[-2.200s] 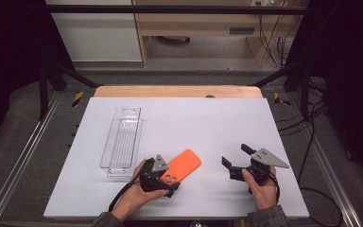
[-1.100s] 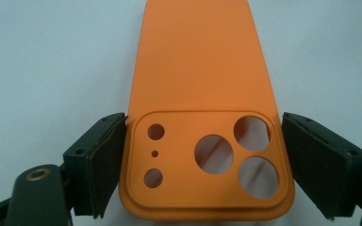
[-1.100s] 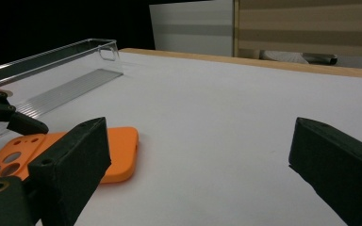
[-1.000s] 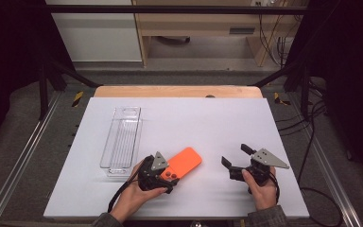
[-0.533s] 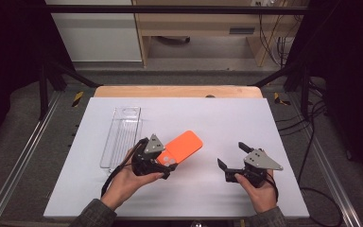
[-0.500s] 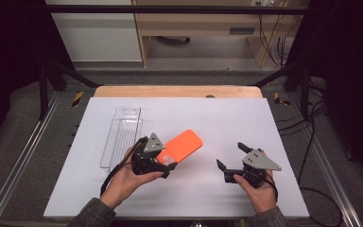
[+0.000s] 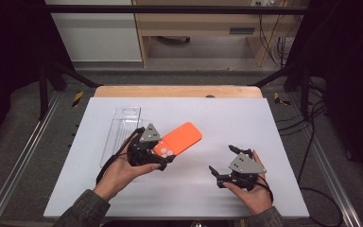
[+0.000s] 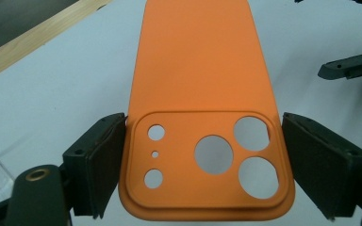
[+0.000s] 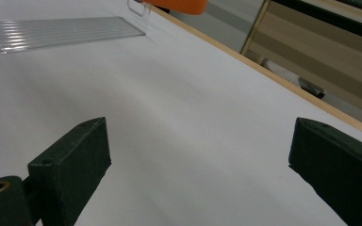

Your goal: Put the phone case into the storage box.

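Note:
An orange phone case [image 7: 182, 139] with camera cut-outs hangs above the white table [image 7: 236, 118], tilted up toward the far right. My left gripper [image 7: 163, 153] is shut on its camera end, and in the left gripper view the pads press both long edges of the case [image 8: 198, 70]. My right gripper [image 7: 221, 159] stands open near the table's front right, with nothing between its pads [image 9: 75, 160]. The case's far tip [image 9: 179, 5] shows at the top of the right gripper view. One jaw of the right gripper [image 8: 353, 68] appears at the right of the left gripper view.
A clear ribbed plastic tray [image 7: 123, 127] lies flat on the table left of the left gripper, and the same tray [image 9: 61, 30] shows in the right gripper view. A wooden strip [image 7: 177, 91] runs along the table's far edge. Metal rails flank both sides.
My left gripper has risen with the orange case, lifting it off the table and carrying it a little farther back. The right gripper has drifted slightly left.

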Motion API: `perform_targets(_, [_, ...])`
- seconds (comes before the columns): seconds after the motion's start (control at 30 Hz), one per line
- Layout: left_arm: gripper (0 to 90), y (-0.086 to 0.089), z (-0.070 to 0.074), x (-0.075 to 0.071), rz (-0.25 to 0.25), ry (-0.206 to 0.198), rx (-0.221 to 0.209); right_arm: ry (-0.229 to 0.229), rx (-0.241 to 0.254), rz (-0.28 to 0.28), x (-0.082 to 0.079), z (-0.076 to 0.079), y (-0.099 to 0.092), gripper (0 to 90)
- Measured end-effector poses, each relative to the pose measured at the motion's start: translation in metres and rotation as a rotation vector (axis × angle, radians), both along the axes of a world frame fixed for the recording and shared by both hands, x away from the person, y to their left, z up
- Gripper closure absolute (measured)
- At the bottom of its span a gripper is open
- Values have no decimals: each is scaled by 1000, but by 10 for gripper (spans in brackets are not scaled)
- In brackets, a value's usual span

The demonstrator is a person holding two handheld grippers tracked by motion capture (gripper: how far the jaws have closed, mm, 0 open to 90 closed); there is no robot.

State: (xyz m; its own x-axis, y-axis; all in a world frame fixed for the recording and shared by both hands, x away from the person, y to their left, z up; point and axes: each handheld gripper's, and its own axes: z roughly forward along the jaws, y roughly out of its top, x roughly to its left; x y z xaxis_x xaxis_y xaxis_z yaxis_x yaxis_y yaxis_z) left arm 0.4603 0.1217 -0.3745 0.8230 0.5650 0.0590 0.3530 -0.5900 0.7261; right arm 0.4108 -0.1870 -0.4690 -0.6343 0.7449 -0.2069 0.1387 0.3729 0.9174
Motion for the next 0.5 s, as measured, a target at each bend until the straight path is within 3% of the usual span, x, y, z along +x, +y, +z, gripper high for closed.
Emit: perform_targets(0.5, [167, 4, 6, 7, 7, 5, 8, -56, -120, 18, 3, 5, 19, 92])
